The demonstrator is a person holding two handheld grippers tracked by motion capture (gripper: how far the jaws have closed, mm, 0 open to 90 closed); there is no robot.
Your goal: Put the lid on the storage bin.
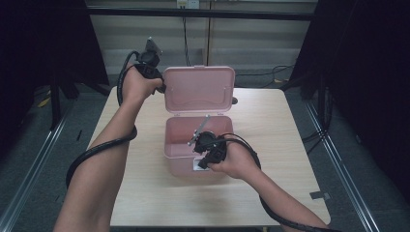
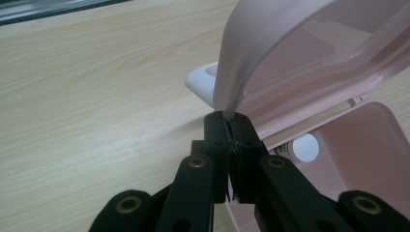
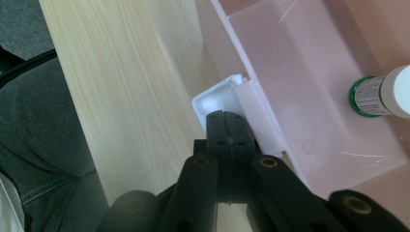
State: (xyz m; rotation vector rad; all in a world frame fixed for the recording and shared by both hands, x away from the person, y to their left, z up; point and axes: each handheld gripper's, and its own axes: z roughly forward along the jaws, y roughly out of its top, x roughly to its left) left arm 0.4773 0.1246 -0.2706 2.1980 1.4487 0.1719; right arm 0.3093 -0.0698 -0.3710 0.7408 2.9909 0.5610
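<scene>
A pink plastic box [image 1: 175, 145] stands mid-table with its lid [image 1: 198, 89] swung up on the far hinge. My left gripper [image 1: 162, 87] is shut on the lid's left edge; in the left gripper view the jaws [image 2: 231, 121] pinch the thin pink lid wall [image 2: 251, 58]. My right gripper [image 1: 203, 163] is at the box's near wall with its jaws shut [image 3: 230, 116], the tips against the white latch [image 3: 210, 101]; whether the latch is pinched I cannot tell. A white bottle with a green band [image 3: 382, 94] lies inside the box [image 3: 300, 72].
The box sits on a light wooden table [image 1: 270, 125] with bare wood to its left and right. A second white latch piece [image 2: 203, 79] sticks out by the lid. Black curtains and metal floor rails flank the table. A person's trouser leg [image 3: 38, 145] is beside the near edge.
</scene>
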